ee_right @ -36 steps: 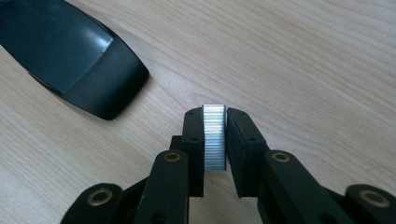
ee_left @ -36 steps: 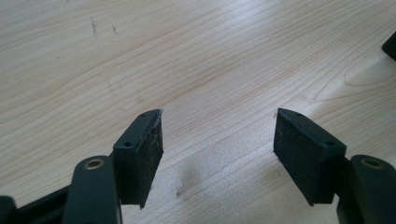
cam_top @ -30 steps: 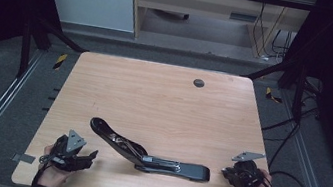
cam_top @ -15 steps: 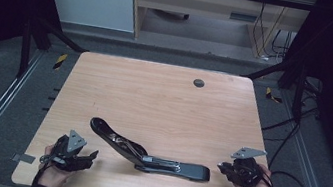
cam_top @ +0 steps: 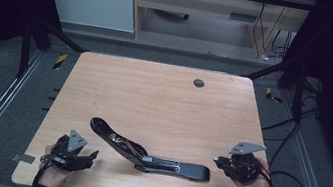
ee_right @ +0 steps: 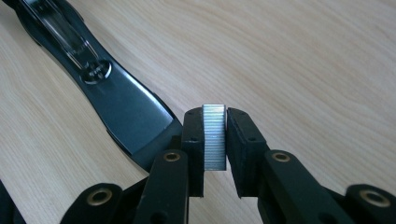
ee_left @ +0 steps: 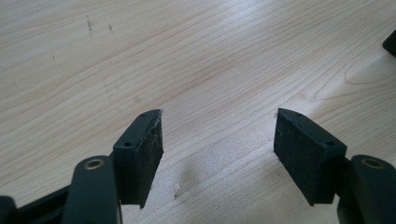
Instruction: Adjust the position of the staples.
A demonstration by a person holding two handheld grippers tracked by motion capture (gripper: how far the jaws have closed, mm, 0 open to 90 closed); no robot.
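High view first, nearest edge: the person's left hand [cam_top: 54,173] holds the left gripper [cam_top: 86,155] low over the near left corner of the wooden table [cam_top: 153,101], and the right hand [cam_top: 257,183] holds the right gripper [cam_top: 219,161] near the table's near right edge; cables trail from the right gripper off the right side. Between them, toward the near edge, lies a black stapler [cam_top: 145,152] swung fully open; its base lies flat and points right, ending just beside the right gripper's tips, while its upper arm angles away to the left and farther in.

Left gripper view: the two black jaws stand wide apart with nothing between their pads [ee_left: 149,154]; bare wood grain lies under them, and a small dark corner of something shows at the far right edge, too little to name.

Right gripper view: the jaws are closed on a strip of staples [ee_right: 214,135], a silvery ribbed block held upright between the pads; just beside and beyond it to the left runs the stapler [ee_right: 112,93], its metal channel visible along the arm.

Farther across the table, well apart from everything, a small dark round disc [cam_top: 199,83] sits near the far edge; beyond the table stand a light wooden desk [cam_top: 204,3] and hanging cables.
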